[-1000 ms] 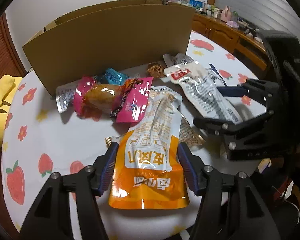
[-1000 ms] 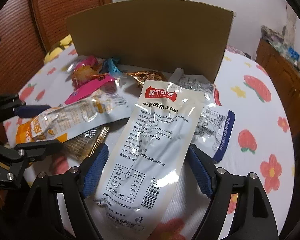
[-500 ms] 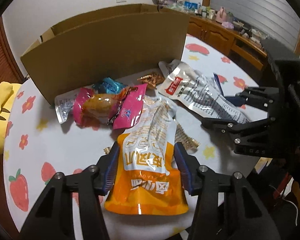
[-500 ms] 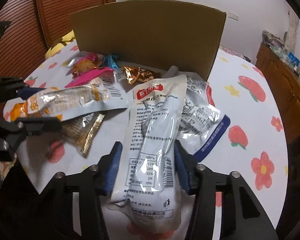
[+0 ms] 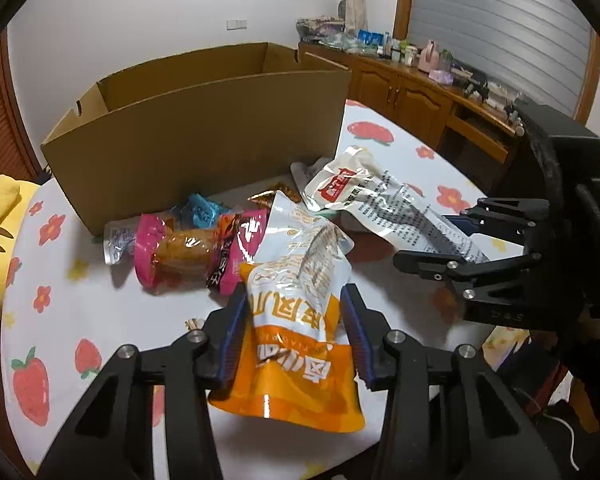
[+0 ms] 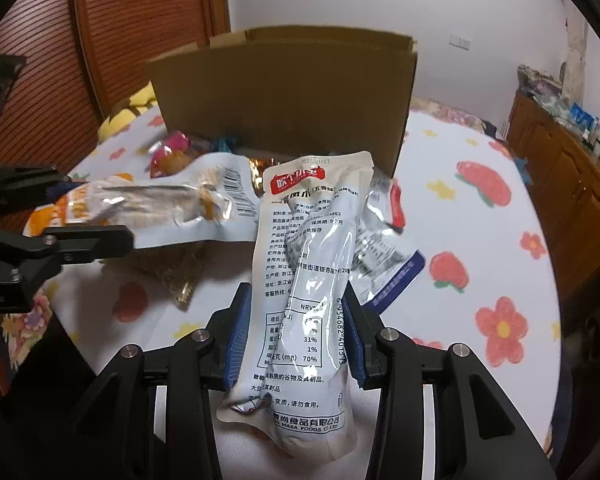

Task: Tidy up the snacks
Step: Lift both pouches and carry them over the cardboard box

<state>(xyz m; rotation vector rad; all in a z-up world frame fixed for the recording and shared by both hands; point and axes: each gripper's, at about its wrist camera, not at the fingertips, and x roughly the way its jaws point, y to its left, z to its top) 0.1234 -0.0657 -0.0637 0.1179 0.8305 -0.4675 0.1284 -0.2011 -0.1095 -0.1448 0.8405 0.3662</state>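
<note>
While the left wrist view looks down, the left claw [image 5: 294, 336] has just closed on the orange pouch [image 5: 296, 320], lifted off the worktop [image 5: 60, 304] before the cardboard box [image 5: 204, 136], whose open inside only this view shows. Right wrist view: the right claw [image 6: 296, 336], just closed, grips the white pouch [image 6: 304, 280]. Next, I judge, both go over the box wall.

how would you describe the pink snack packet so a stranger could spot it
Start at the big open brown cardboard box on the strawberry-print tablecloth. Just before its front wall lies a bright pink plastic packet, the only one with a clear window showing a brown snack.
</note>
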